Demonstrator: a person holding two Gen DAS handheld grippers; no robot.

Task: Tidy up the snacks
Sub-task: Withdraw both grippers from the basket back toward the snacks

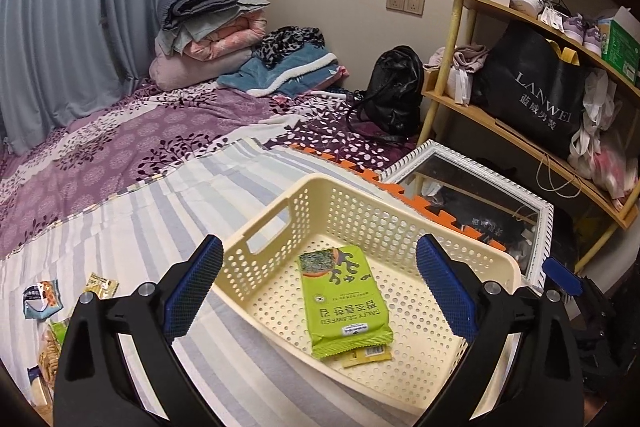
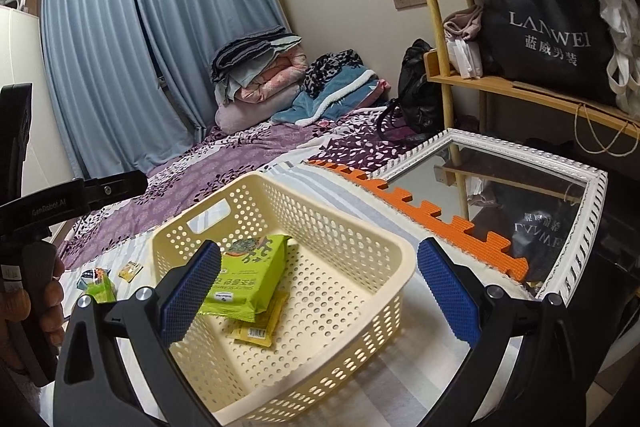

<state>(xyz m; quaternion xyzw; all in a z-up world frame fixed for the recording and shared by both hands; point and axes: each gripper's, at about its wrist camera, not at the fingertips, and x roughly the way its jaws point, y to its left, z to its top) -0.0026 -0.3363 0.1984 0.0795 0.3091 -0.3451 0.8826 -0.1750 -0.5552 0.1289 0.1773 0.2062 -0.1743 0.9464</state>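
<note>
A cream perforated basket (image 1: 404, 223) (image 2: 384, 243) sits on the striped bedsheet. Inside it lies a green seaweed packet (image 1: 344, 301) (image 2: 244, 283) on top of a small yellow sachet (image 1: 366, 355) (image 2: 260, 331). My left gripper (image 1: 320, 291) is open and empty, above the basket's near left side. My right gripper (image 2: 320, 291) is open and empty, above the basket's middle. Loose snacks lie on the sheet left of the basket: a blue packet (image 1: 40, 299) (image 2: 90, 277), a small yellow packet (image 1: 100, 285) (image 2: 130, 271), a green packet (image 2: 100, 291) and a cracker pack (image 1: 48, 351).
A white-framed mirror (image 1: 472, 203) (image 2: 500, 195) lies right of the basket beside orange foam matting (image 2: 436, 219). A wooden shelf (image 1: 520, 131) holds a black bag. Folded bedding (image 1: 212, 39) and a black backpack (image 1: 394, 91) sit at the bed's far end.
</note>
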